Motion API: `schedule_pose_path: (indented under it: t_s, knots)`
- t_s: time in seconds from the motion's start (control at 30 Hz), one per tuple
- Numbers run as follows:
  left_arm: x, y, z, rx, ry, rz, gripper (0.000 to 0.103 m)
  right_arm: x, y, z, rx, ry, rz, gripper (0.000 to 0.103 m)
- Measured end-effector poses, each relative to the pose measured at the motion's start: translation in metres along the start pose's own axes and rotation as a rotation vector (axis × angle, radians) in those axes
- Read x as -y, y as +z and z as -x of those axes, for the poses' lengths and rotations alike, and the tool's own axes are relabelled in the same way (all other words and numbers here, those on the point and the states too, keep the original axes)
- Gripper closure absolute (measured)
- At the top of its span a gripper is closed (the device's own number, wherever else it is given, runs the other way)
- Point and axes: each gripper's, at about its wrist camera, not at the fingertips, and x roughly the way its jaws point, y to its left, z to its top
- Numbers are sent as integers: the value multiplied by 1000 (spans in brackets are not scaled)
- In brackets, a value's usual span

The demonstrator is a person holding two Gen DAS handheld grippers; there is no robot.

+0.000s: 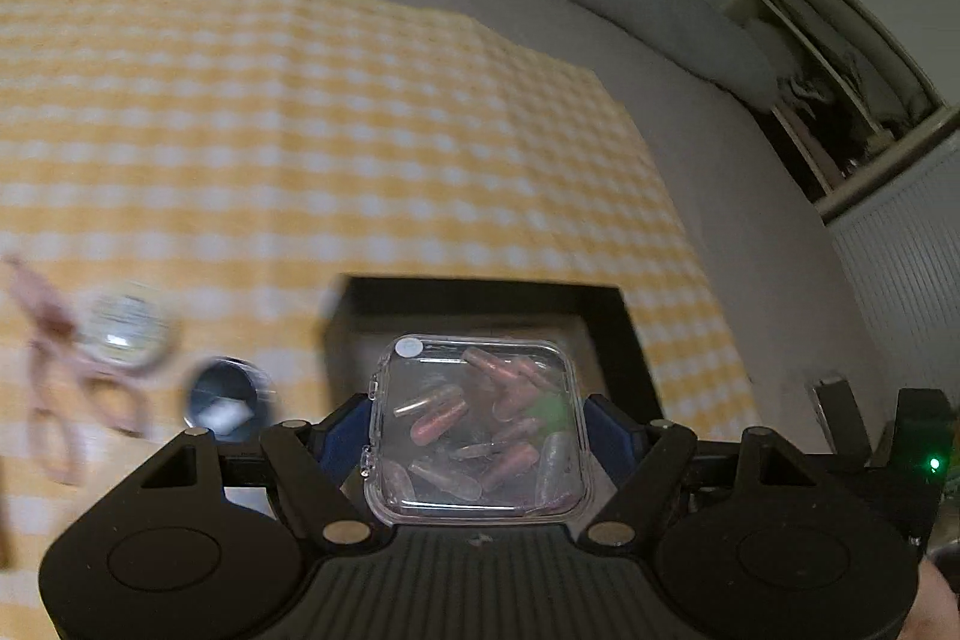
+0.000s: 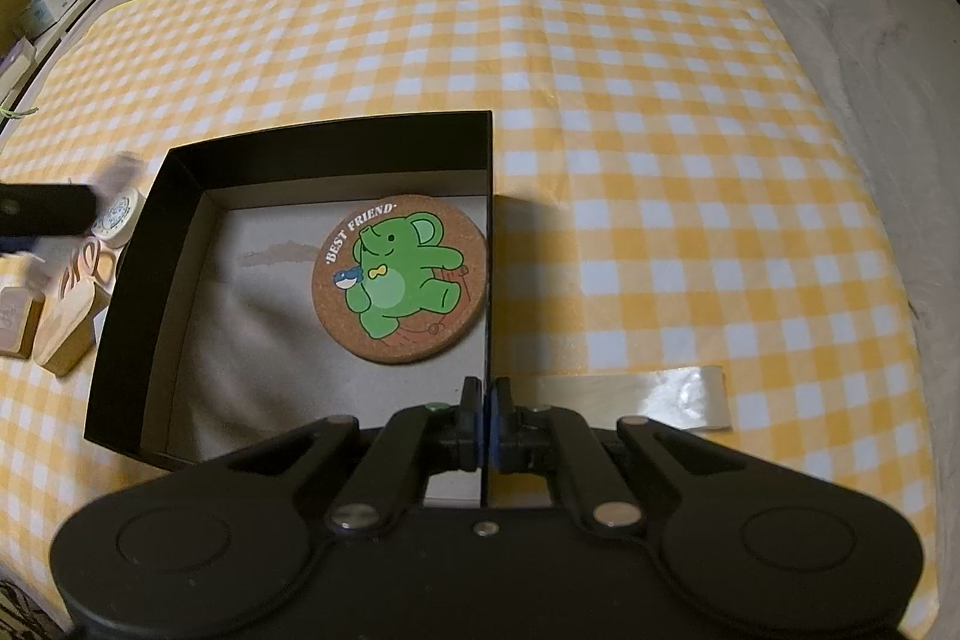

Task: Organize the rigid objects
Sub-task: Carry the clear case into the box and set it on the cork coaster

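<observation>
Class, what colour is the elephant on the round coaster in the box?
Green, on a brown cork coaster; clearest in the right wrist view.

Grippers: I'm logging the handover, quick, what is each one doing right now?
Left gripper: jaws shut on the clear plastic case of small capsule-like pieces.
Right gripper: jaws shut on the black box, pinching its right wall.

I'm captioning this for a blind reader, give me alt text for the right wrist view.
The shut right gripper pinches the right wall of an open black box on a yellow checked cloth. Inside lies a round cork coaster with a green elephant and "BEST FRIEND". A strip of clear tape lies beside the box.
</observation>
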Motion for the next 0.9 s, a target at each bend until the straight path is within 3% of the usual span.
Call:
schedule_pose_path:
  t_s: [0.2,0.43,0.63,0.7,0.9]
  knots:
    - [32,-4,-65,-78,-9,13,26,-1,0,1,-2,7,-5,100]
    - [46,-2,-112,-72,-13,117,26,-4,-4,4,-6,10,1,99]
    - [43,3,-128,-25,12,172,25,-1,-4,6,-7,20,-13,99]
    - [40,3,-132,-17,-7,196,14,-1,-3,6,-8,20,-7,99]
    - [41,5,-135,-14,-53,203,11,0,-1,5,-12,18,-6,99]
